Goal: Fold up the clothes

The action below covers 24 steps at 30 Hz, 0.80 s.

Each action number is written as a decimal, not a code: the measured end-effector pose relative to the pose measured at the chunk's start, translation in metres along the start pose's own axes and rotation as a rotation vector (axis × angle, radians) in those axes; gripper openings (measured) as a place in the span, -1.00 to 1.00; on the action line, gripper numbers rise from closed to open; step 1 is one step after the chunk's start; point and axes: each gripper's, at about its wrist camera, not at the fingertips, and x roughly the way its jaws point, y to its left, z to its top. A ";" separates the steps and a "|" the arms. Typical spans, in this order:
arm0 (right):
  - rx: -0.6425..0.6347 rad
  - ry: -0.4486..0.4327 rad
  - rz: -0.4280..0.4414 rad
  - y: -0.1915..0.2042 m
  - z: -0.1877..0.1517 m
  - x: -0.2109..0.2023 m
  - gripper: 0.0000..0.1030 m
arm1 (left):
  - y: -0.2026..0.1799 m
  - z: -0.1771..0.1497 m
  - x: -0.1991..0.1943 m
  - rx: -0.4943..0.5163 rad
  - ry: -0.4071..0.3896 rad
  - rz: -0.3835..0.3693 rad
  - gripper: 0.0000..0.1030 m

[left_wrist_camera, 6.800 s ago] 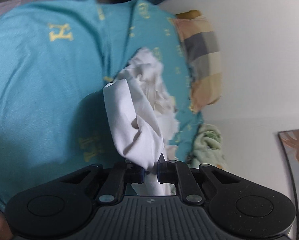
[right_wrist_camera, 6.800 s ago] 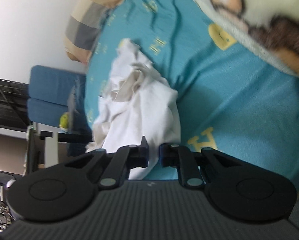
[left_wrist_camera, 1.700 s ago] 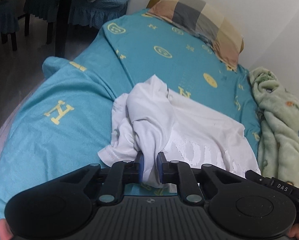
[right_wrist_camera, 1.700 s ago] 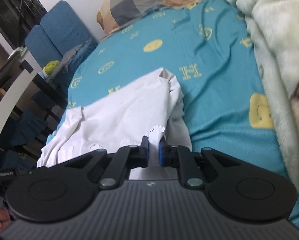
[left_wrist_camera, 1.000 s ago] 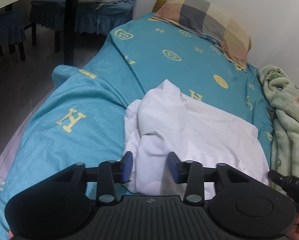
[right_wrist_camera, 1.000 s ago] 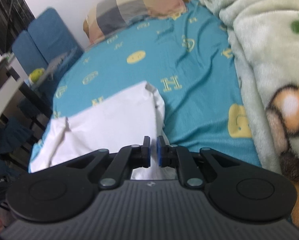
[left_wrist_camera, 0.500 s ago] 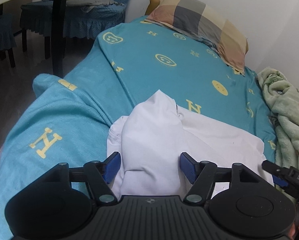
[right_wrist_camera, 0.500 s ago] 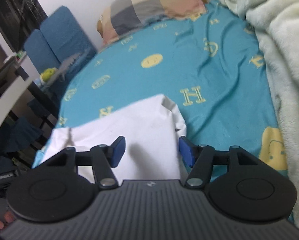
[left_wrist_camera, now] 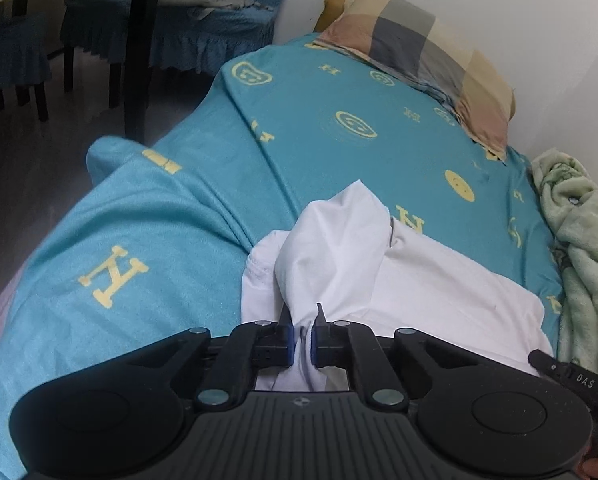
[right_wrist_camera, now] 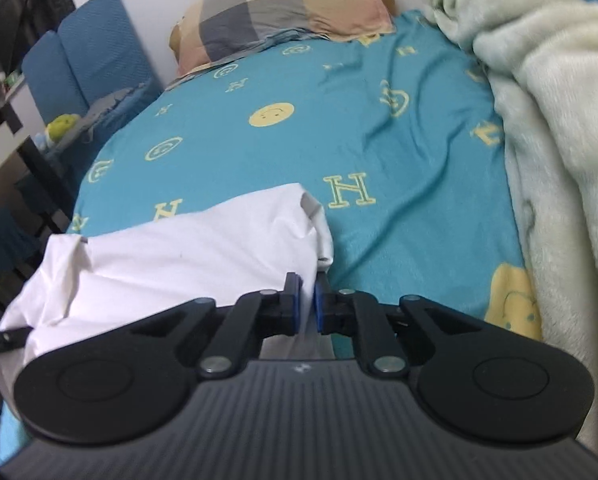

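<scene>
A white garment (left_wrist_camera: pixel 399 280) lies spread on the teal bed sheet (left_wrist_camera: pixel 319 128), bunched at its left end. My left gripper (left_wrist_camera: pixel 302 322) is shut on a fold of the garment's near left edge. In the right wrist view the same white garment (right_wrist_camera: pixel 187 256) shows from its other side. My right gripper (right_wrist_camera: pixel 307 294) is shut on the garment's near right edge. The tip of the right gripper (left_wrist_camera: pixel 571 376) shows at the lower right of the left wrist view.
A checked pillow (left_wrist_camera: pixel 419 52) lies at the head of the bed by the white wall. A pale green fleece blanket (right_wrist_camera: pixel 551 120) is heaped along the right side. Blue chairs (left_wrist_camera: pixel 171 28) and a dark table leg (left_wrist_camera: pixel 139 52) stand left of the bed.
Both grippers were shut on the garment, opened wide about half a second ago, and have now shut again on its near edges. The garment lies flatter than before.
</scene>
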 end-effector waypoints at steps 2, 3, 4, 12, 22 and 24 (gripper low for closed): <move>0.024 -0.010 0.020 -0.002 0.002 -0.004 -0.79 | 0.003 0.000 -0.006 -0.038 0.005 -0.020 -0.72; 0.032 -0.016 0.028 -0.002 0.002 -0.006 -0.79 | 0.005 -0.001 -0.011 -0.062 0.008 -0.031 -0.59; 0.039 -0.023 0.035 -0.002 0.002 -0.009 -0.78 | 0.008 -0.002 -0.017 -0.088 0.010 -0.044 -0.47; 0.147 -0.076 0.083 -0.008 0.001 -0.035 -0.76 | 0.012 -0.031 -0.061 -0.323 0.081 -0.243 0.59; 0.306 -0.037 0.200 -0.009 -0.007 -0.052 -0.75 | 0.016 -0.082 0.008 -0.684 0.264 -0.395 0.48; 0.354 -0.010 0.238 -0.009 -0.011 -0.054 -0.75 | 0.018 -0.082 0.015 -0.733 0.236 -0.413 0.44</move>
